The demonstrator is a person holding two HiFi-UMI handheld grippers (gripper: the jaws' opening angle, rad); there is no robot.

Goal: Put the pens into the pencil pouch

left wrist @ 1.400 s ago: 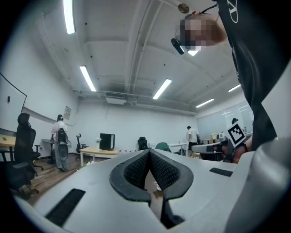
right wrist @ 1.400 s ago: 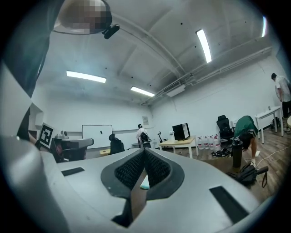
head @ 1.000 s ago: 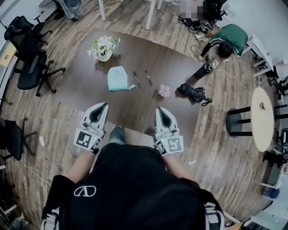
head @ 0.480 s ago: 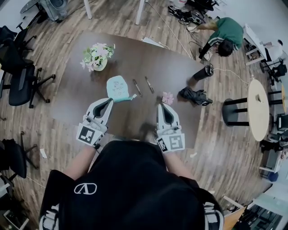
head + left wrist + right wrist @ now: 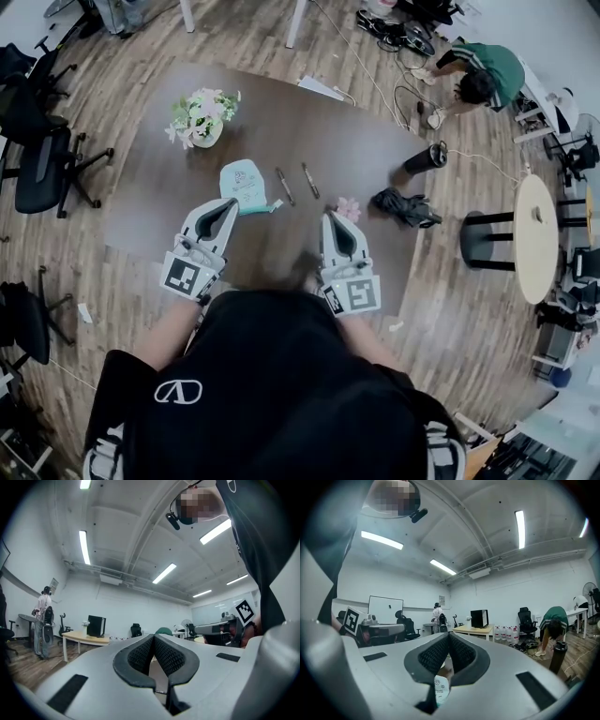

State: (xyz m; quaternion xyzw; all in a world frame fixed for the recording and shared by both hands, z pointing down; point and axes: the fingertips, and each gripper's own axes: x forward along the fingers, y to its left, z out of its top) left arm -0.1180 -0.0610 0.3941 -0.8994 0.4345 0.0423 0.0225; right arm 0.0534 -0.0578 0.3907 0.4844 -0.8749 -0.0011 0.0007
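A light teal pencil pouch lies flat on the dark brown table. Just right of it lie two dark pens, side by side. My left gripper is shut and empty, held level, its tip just short of the pouch's near edge. My right gripper is also shut and empty, a little nearer than the pens and beside a small pink flower. In the left gripper view the ribbed pads meet. In the right gripper view the pouch shows low between the shut jaws.
A vase of flowers stands at the table's far left. A black folded umbrella lies at its right edge, with a black bottle beyond. A person in green bends over cables. Office chairs stand left, a round table right.
Both grippers have moved forward from over the floor to over the table's near edge, closer to the pouch and pens. Their jaws stayed shut.
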